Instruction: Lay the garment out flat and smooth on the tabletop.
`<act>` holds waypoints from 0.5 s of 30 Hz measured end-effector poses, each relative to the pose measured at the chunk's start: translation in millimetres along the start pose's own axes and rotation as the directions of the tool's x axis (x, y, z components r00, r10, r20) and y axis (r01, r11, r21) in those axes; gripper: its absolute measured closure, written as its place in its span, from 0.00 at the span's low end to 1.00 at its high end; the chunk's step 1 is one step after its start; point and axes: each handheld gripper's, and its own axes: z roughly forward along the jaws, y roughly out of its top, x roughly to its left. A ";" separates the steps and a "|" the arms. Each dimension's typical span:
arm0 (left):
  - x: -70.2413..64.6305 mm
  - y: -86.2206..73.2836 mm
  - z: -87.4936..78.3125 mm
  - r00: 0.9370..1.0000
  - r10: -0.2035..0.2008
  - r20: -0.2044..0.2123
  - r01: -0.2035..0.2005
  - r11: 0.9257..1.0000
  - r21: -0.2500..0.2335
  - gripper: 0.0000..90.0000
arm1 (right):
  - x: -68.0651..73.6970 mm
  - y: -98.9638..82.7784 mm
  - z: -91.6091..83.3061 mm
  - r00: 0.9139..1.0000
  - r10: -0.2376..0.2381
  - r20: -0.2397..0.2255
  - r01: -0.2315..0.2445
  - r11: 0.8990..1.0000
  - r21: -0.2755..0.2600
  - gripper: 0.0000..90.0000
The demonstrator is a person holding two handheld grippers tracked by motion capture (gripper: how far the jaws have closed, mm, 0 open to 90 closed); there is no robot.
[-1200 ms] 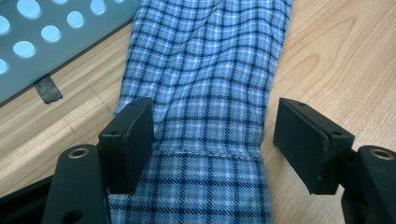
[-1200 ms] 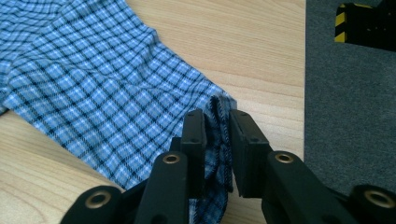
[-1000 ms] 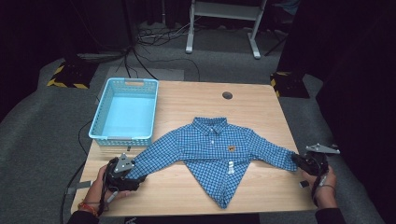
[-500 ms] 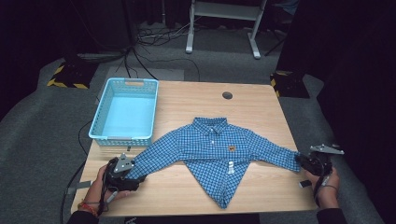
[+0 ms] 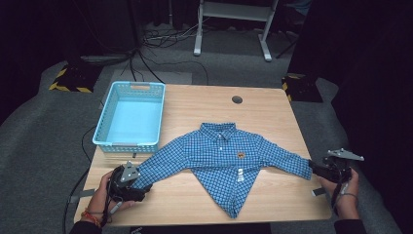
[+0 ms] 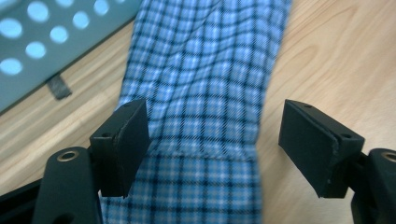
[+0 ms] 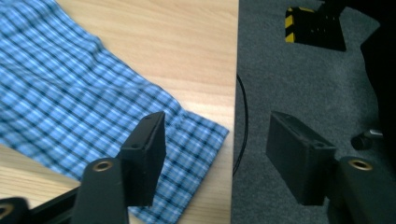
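Observation:
A blue checked shirt [image 5: 229, 156] lies face up on the wooden table [image 5: 204, 102], both sleeves spread outward. My left gripper [image 5: 142, 187] rests at the end of the shirt's left sleeve. In the left gripper view its jaws [image 6: 212, 140] stand apart with the sleeve's cuff [image 6: 201, 177] lying flat between them; they have just been opening a little more. My right gripper [image 5: 315, 168] hovers at the table's right edge by the other cuff [image 7: 196, 135]. Its jaws have just been opening wide, and the cuff lies on the wood beside the left pad, not pinched.
A light blue plastic basket [image 5: 129, 146], empty, stands at the table's back left, close to my left gripper. A round cable hole [image 5: 237, 99] sits near the far edge. Grey carpet [image 7: 303, 70] lies beyond the right edge. White frame legs [image 5: 234, 29] stand behind the table.
The right gripper's jaws have gone from shut on the right cuff to open, and the cuff now lies on the table. That hand has shifted slightly outward. The left hand has stayed put.

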 end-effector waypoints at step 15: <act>-52.5 58.5 33.3 0.982 0.149 0.115 -0.148 0.989 -0.015 0.27 | 81.1 27.7 13.4 0.877 -0.309 -0.369 0.281 0.951 -0.129 0.25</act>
